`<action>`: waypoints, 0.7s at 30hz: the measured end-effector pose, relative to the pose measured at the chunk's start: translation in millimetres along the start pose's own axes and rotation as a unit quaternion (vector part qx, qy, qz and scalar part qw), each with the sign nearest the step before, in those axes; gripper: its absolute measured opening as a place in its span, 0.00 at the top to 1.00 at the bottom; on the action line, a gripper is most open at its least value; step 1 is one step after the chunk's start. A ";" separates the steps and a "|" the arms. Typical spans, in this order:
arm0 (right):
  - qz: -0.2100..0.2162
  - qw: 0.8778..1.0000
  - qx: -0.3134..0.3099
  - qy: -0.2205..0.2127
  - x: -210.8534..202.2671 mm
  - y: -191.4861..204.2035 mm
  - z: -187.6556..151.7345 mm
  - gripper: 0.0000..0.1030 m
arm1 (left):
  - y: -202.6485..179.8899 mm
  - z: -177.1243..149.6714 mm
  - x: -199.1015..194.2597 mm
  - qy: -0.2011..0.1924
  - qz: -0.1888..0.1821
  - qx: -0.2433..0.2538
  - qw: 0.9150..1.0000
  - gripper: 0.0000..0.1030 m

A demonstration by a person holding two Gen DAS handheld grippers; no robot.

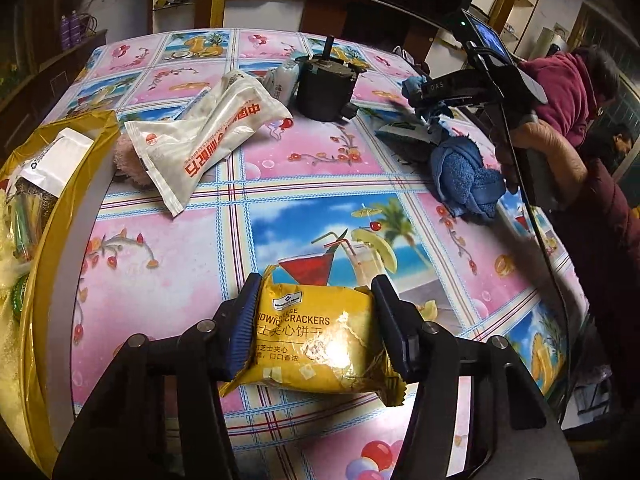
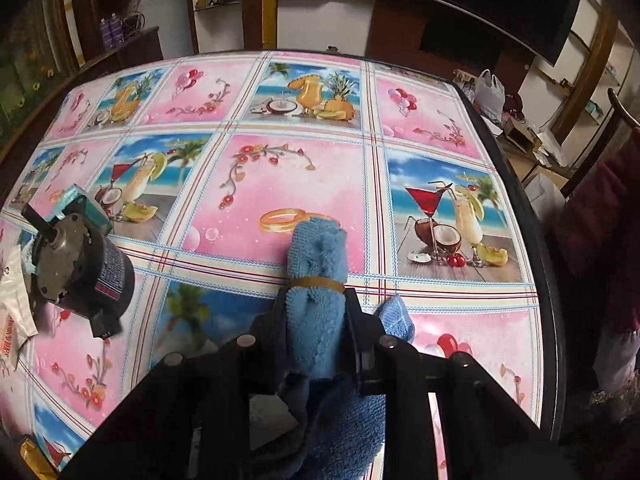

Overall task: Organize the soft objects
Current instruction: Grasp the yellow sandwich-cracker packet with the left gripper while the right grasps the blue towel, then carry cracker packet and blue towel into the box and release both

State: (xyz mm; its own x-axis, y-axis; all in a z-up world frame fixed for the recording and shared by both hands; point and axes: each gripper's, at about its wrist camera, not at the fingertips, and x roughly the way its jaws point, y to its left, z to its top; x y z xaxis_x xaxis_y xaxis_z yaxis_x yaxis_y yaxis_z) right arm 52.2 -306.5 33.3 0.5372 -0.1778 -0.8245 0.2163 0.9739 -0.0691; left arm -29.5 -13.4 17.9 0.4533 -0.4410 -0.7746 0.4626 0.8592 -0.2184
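1. Yellow cracker packet [image 1: 316, 340] sits crosswise between our left gripper [image 1: 316, 320] jaws, pinched just above the desk [image 1: 168, 264].
2. Blue towel roll [image 2: 320, 300] points forward along our right gripper [image 2: 318, 332], whose jaws squeeze it.
3. We judge the gold-rimmed bin [image 1: 72, 208] nearer the left hand.

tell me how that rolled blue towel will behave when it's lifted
The blue towel probably squashes: the right gripper fingers already pinch it narrow. The rubber band should keep the roll together, but the loose corner will likely droop. Terry pile looks grippy, so slipping seems unlikely.
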 end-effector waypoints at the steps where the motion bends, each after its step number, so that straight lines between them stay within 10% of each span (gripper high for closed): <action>1: 0.005 1.000 0.007 -0.011 -8.1 -1.6 -0.7 0.77 | -0.2 0.2 -5.1 -0.006 -0.004 -0.004 1.000 0.47; 11: 0.077 0.991 0.014 -0.105 -115.7 19.5 -7.5 0.77 | 16.0 -11.0 -75.8 -0.074 -0.005 -0.043 0.996 0.47; 21: 0.163 0.975 -0.078 -0.127 -189.7 120.4 -45.9 0.77 | 84.2 -48.2 -148.1 -0.129 0.071 -0.118 0.982 0.46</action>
State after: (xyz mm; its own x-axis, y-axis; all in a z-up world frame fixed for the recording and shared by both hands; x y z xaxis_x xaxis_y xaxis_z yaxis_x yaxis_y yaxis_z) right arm -61.2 -149.1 155.5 0.7449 0.1360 -0.6532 -0.1170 0.9905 0.0728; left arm -94.4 136.7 85.6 0.6922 -0.3371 -0.6381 0.2055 0.9397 -0.2735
